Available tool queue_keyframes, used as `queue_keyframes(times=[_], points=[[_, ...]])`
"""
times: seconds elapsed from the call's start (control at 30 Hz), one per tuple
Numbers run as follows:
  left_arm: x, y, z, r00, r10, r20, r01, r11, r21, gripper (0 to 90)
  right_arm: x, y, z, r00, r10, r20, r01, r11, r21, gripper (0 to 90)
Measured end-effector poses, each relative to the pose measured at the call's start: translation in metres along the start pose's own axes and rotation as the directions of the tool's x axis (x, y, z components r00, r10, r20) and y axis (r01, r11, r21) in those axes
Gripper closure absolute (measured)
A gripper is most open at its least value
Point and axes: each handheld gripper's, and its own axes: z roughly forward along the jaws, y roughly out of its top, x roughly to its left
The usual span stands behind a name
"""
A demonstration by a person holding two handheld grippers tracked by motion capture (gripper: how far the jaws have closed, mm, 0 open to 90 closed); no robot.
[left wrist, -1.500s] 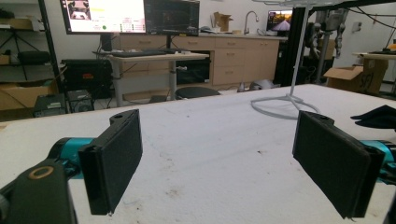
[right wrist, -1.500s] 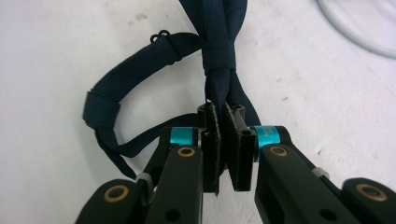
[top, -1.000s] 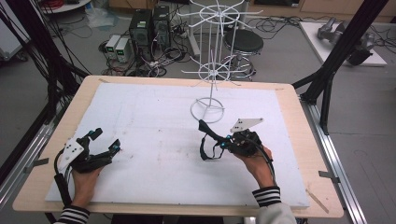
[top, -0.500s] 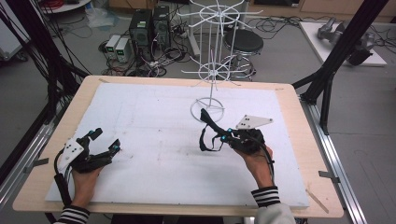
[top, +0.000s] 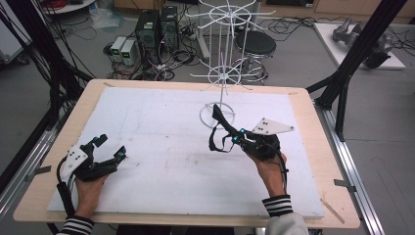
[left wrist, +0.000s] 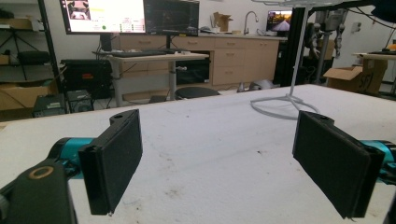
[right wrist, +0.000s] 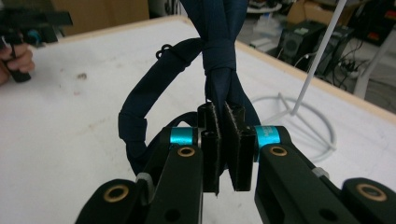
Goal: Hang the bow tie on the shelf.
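Observation:
A dark blue fabric strap [top: 216,131], looped and knotted, hangs from my right gripper [top: 235,139] just in front of the ring base of a white wire rack [top: 218,115]. The right gripper view shows that gripper [right wrist: 220,117] shut on a doubled band of the strap [right wrist: 219,42], whose loops rise and curl to the left above the jaws. My left gripper [top: 111,147] rests low over the white board at the near left. Its jaws stand wide open around bare board in the left gripper view [left wrist: 219,144].
The rack's thin pole and spoked tiers [top: 223,76] stand at the far middle of the white board [top: 161,161]. Its ring base [left wrist: 280,100] lies ahead of the left gripper. Black frame posts flank the table, with cables, computers and a stool on the floor behind.
My right gripper has tilted and carried the strap slightly up and toward the rack's base. The left gripper has stayed put.

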Motion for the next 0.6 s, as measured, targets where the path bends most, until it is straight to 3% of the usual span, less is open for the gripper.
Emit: queue_keyframes(times=[0.1,0.3,0.6], points=[[0.0,0.0,0.0,1.0,0.0,0.0,0.0,1.0,0.0,16.3,0.0,0.003,-0.004,0.9998,0.01,0.019,-0.008,0.998,-0.07,85.2],[0.0,0.0,0.0,1.0,0.001,0.0,-0.001,1.0,0.001,16.3,0.0,0.007,-0.008,0.9988,0.017,0.045,-0.011,0.991,-0.137,85.3],[0.0,0.0,0.0,1.0,0.0,0.002,0.0,1.0,0.002,16.3,0.0,0.015,-0.008,0.997,0.012,0.076,0.002,0.984,-0.18,85.3]])
